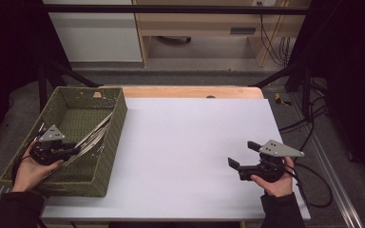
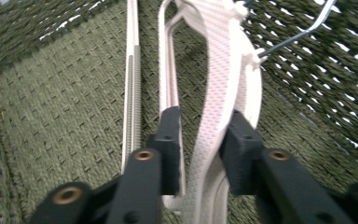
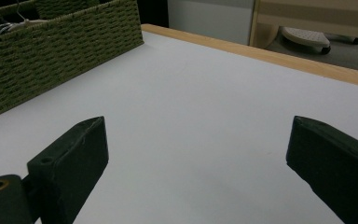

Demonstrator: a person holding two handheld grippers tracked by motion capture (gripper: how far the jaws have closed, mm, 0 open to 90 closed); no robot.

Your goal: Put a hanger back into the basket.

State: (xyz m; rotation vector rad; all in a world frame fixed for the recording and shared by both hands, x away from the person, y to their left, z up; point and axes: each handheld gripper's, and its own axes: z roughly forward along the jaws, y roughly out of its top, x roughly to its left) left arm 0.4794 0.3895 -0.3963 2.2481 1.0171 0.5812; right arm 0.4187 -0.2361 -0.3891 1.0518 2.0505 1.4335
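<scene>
A person sits at a white surface [image 1: 195, 152] with a hand-held gripper in each hand.

Nearest on the right, the right hand-held gripper [image 1: 244, 155] hovers just above the bare surface, its jaws spread wide with nothing between them.

On the left, the left hand-held gripper [image 1: 71, 153] reaches down into a green woven basket [image 1: 116, 124]. Its jaws stand partly apart on either side of a white clothes hanger [image 2: 223, 88]. The pads [image 2: 170, 140] sit just beside the hanger's textured arm; I cannot tell for certain whether they press on it, and they look slightly parted from it.

The hanger lies slanted in the basket, running away from the left gripper toward the far wall, with its thin metal hook [image 2: 298, 35] beyond the jaws, against the weave.

It looks like light, stiff plastic, likely to swing or tip if held off-centre. The ribbed arm should resist slipping, so a hold there, close to the middle, seems best; the wire hook is too thin to pinch well.

Counted: at least two white hangers lie side by side, a second slim bar [image 2: 131, 93] just left of the jaws; more may be bundled there. One basket. Two grippers.
</scene>
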